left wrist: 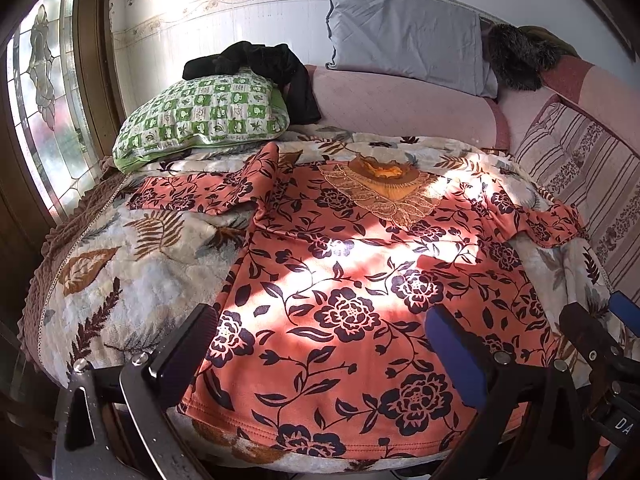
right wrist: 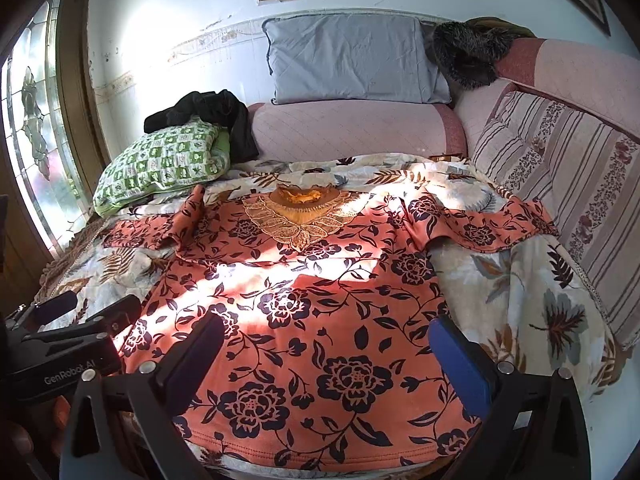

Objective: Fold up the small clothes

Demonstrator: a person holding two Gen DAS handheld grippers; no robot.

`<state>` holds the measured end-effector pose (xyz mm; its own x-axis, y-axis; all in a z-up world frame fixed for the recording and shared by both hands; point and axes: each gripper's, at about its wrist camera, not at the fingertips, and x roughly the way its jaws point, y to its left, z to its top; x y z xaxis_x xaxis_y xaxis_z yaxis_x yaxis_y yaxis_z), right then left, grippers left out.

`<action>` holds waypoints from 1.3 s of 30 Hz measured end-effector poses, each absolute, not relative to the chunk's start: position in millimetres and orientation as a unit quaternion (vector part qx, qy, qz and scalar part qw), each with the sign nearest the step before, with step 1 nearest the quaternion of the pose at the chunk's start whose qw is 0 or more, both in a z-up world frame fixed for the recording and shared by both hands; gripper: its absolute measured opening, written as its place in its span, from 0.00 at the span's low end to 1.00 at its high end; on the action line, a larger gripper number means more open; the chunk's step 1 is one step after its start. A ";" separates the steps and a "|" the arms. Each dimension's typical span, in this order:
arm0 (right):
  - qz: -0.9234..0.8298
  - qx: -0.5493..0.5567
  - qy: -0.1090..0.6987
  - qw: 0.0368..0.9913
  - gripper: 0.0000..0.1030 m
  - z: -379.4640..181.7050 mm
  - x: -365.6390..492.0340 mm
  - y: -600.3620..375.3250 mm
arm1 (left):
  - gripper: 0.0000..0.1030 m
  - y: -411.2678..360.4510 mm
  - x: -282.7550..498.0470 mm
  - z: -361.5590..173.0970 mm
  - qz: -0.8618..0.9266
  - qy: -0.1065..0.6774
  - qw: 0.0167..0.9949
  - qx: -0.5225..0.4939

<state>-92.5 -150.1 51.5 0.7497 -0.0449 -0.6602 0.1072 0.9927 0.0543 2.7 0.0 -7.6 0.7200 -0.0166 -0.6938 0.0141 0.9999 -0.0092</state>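
An orange blouse point(left wrist: 360, 264) with dark flowers and a gold lace collar lies spread flat, front up, on a leaf-print blanket point(left wrist: 132, 264); it also shows in the right wrist view point(right wrist: 320, 304). Its left sleeve point(left wrist: 200, 196) is bent and crumpled, its right sleeve point(right wrist: 492, 224) lies out sideways. My left gripper point(left wrist: 324, 340) is open and empty above the hem. My right gripper point(right wrist: 328, 348) is open and empty above the hem too, further right. Each gripper shows at the edge of the other's view.
A green checked pillow point(left wrist: 204, 120) with a black garment point(left wrist: 264, 68) on it sits at the back left. A grey pillow point(left wrist: 404, 40) leans on the wall. A striped cushion point(right wrist: 560, 176) lines the right side. A window point(left wrist: 44, 112) is on the left.
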 end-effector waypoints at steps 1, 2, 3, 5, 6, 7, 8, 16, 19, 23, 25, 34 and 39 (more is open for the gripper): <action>-0.040 0.042 0.350 0.935 1.00 51.7 -92.8 -148.7 | 1.00 -0.3 2.7 -6.5 -0.010 0.373 0.928 -0.003; -0.038 0.041 0.347 0.936 1.00 53.0 -92.8 -147.9 | 1.00 -0.4 3.1 -5.8 -0.009 0.372 0.928 -0.002; -0.038 0.041 0.345 0.937 1.00 53.6 -92.3 -147.5 | 1.00 -1.2 3.6 -5.9 -0.010 0.374 0.927 0.000; -0.038 0.041 0.348 0.936 1.00 52.1 -89.4 -146.6 | 1.00 -1.6 5.7 -6.9 -0.011 0.377 0.926 0.002; -0.036 0.042 0.349 0.935 1.00 51.3 -88.3 -146.3 | 1.00 -1.8 6.3 -6.8 -0.011 0.378 0.926 0.002; -0.035 0.041 0.350 0.935 1.00 50.4 -87.4 -145.2 | 1.00 -1.1 7.3 -7.0 -0.012 0.378 0.926 0.002; -0.035 0.040 0.351 0.935 1.00 50.0 -87.0 -144.7 | 1.00 -0.8 7.7 -6.8 -0.012 0.378 0.926 0.001; -0.036 0.039 0.352 0.935 1.00 46.4 -84.6 -143.0 | 1.00 2.5 10.7 -11.6 -0.009 0.385 0.923 -0.004; -0.035 0.040 0.351 0.935 1.00 45.7 -84.7 -144.0 | 1.00 2.2 10.4 -10.3 -0.007 0.382 0.924 -0.003; -0.036 0.042 0.349 0.935 1.00 44.8 -85.5 -144.4 | 1.00 2.7 9.1 -8.9 -0.008 0.381 0.925 -0.001; -0.035 0.045 0.352 0.934 1.00 44.6 -84.5 -145.7 | 1.00 3.8 9.6 -7.7 -0.009 0.381 0.924 -0.005; -0.038 0.050 0.358 0.932 1.00 42.6 -82.6 -149.4 | 1.00 -4.6 13.2 -11.5 -0.012 0.382 0.924 0.005; -0.040 0.052 0.351 0.934 1.00 43.1 -82.3 -152.2 | 1.00 -4.9 12.7 -12.7 -0.009 0.383 0.924 0.008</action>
